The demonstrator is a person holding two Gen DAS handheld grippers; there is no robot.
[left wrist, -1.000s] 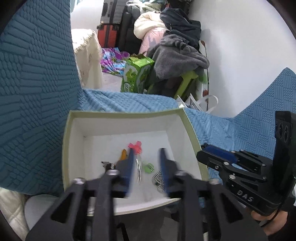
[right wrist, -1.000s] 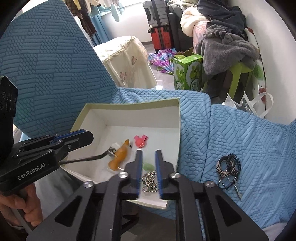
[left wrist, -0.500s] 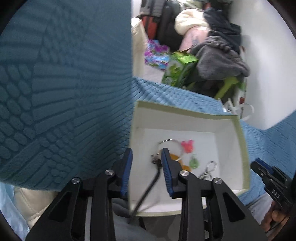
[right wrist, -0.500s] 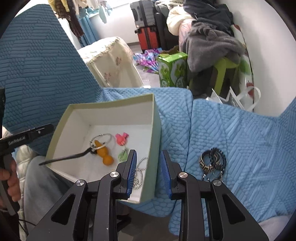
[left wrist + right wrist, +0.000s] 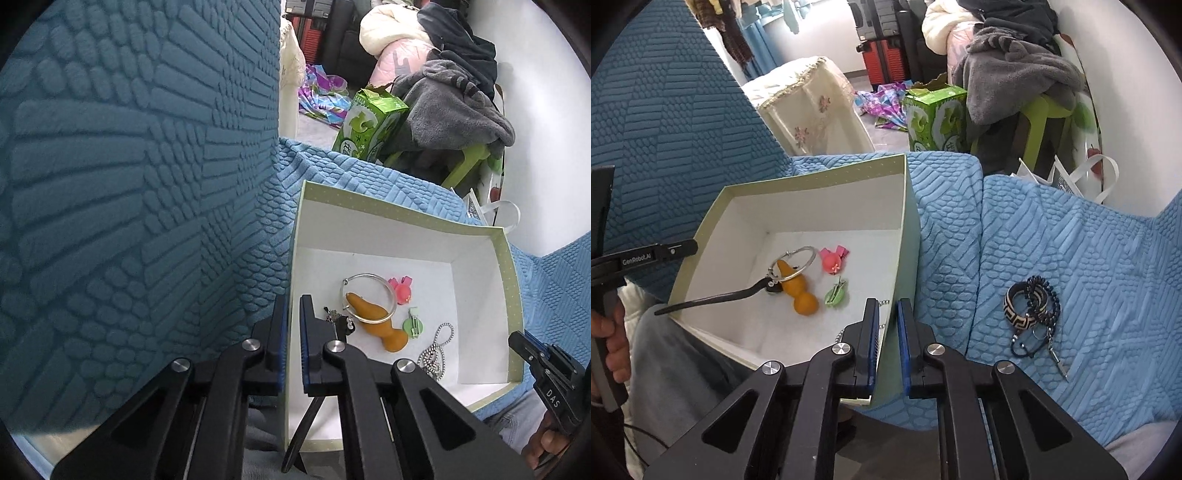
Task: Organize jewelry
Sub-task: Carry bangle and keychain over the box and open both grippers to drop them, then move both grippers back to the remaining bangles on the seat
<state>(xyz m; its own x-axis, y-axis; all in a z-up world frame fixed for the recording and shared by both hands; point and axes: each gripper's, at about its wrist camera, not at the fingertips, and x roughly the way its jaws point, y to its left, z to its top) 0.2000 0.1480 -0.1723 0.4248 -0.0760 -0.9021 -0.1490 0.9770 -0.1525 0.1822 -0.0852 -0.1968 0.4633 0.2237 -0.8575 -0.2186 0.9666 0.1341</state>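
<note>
Blue quilted sofa [image 5: 1071, 251], cluttered room behind: green carton [image 5: 936, 120], grey clothes [image 5: 1015, 77]. Box [image 5: 812, 177] holding bangle [image 5: 793, 263], ball chain [image 5: 436, 350]. Bracelets [image 5: 1030, 304] visible only from right. Left hand-held gripper [image 5: 291, 325] clenched astride box wall; right hand-held gripper [image 5: 886, 325] likewise.

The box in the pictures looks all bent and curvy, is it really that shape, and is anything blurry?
Left wrist view: the fisheye lens bows the box edges; the corners go dark; nothing looks blurred. Right wrist view: the same bend on the box; the bracelets on the blue sofa cover look sharp; soft, even light, no glare.
</note>
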